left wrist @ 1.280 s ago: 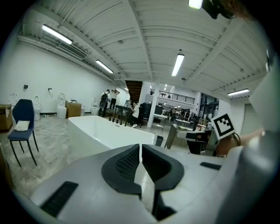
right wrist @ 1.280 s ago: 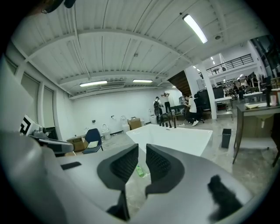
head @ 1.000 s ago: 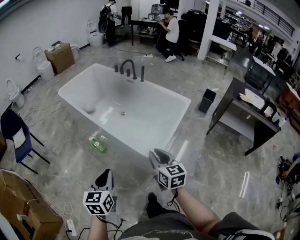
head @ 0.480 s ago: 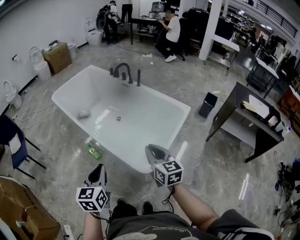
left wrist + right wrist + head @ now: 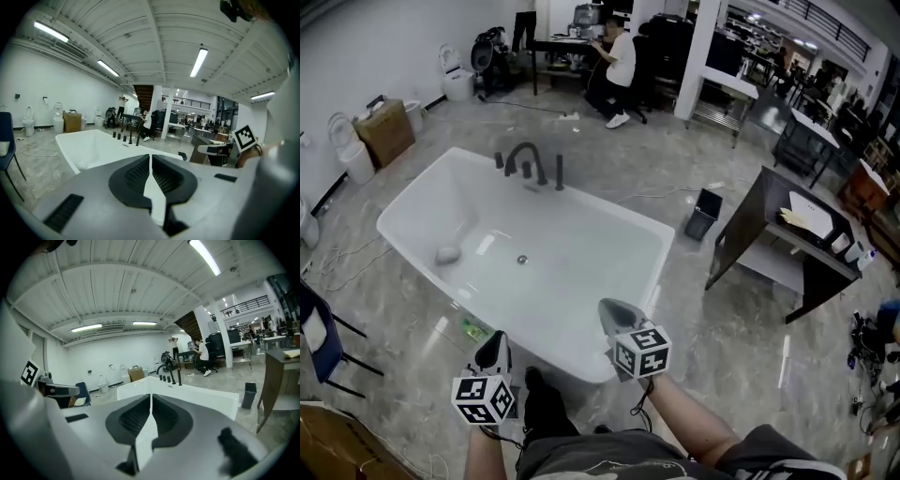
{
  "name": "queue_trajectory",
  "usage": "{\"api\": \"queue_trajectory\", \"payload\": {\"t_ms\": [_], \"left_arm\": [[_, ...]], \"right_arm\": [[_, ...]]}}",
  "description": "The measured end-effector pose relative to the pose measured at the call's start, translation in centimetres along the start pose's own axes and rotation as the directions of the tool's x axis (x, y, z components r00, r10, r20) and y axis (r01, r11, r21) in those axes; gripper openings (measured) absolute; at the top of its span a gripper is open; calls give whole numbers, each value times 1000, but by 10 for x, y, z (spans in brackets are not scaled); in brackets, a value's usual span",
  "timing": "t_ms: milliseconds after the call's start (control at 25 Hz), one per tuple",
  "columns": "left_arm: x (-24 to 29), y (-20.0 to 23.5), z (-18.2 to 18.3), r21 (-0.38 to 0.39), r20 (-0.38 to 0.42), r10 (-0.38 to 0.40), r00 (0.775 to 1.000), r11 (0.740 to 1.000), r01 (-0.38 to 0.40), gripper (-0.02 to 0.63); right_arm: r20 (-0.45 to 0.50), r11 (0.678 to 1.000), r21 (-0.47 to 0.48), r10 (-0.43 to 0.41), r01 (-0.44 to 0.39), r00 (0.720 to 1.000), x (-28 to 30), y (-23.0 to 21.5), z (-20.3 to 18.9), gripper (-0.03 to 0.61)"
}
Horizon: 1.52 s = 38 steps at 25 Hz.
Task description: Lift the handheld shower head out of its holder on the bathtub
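The white bathtub (image 5: 665,232) fills the middle of the head view. On its far rim stand a black curved spout (image 5: 525,153) and black knobs. The slim black handheld shower head (image 5: 560,173) stands upright in its holder at the right end of that row. It also shows far off as the shower head (image 5: 137,139) and the shower head (image 5: 179,377). My left gripper (image 5: 494,343) hangs short of the tub's near rim, shut and empty. My right gripper (image 5: 613,310) is over the near corner. Its jaws are closing and the pads meet on nothing.
A green bottle (image 5: 473,329) lies on the floor by the tub's near side, and a grey lump (image 5: 447,254) lies inside the tub. A black bin (image 5: 701,215) and a dark table (image 5: 787,220) stand to the right. Toilets (image 5: 345,148), a cardboard box (image 5: 382,127) and a seated person (image 5: 615,62) are at the back.
The person has stepped closer to the tub, so both grippers have moved forward to its near rim. The tub and faucet set now sit lower and more to the left in view.
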<state>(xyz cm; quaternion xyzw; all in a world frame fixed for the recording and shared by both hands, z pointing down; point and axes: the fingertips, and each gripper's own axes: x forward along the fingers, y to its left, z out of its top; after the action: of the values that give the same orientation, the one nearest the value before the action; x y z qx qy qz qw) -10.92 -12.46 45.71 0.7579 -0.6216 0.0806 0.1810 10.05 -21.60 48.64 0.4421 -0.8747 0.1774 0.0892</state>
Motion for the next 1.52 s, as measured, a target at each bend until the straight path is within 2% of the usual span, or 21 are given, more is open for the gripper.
{"api": "queue_trajectory", "payload": {"t_ms": [280,520,800,1040,1240,1480,1520], "left_arm": [[112,95,38,-34,-40,-83,996,996,82,26],[199,164,71,0,-102,-166,981,986,167,26],[297,233,95,-12,-122,-211,970,977,211,26],[364,262,95,-30,-134,-222,966,975,220,26],[408,267,81,-38,-144,-210,967,978,206,26],[449,266,61,-75,-134,-172,976,984,163,26],[456,265,57,-79,-135,-167,977,984,157,26]], "right_arm": [[-10,990,52,-131,131,991,125,-24,36,34],[-39,964,112,-240,243,970,229,-43,63,34],[-56,937,123,-322,327,945,343,-79,81,34],[-70,913,120,-383,389,921,420,-128,83,35],[-75,925,74,-366,371,927,477,-170,77,35],[-99,941,62,-326,333,940,544,-214,59,38],[-105,946,55,-312,318,944,557,-218,56,56]]}}
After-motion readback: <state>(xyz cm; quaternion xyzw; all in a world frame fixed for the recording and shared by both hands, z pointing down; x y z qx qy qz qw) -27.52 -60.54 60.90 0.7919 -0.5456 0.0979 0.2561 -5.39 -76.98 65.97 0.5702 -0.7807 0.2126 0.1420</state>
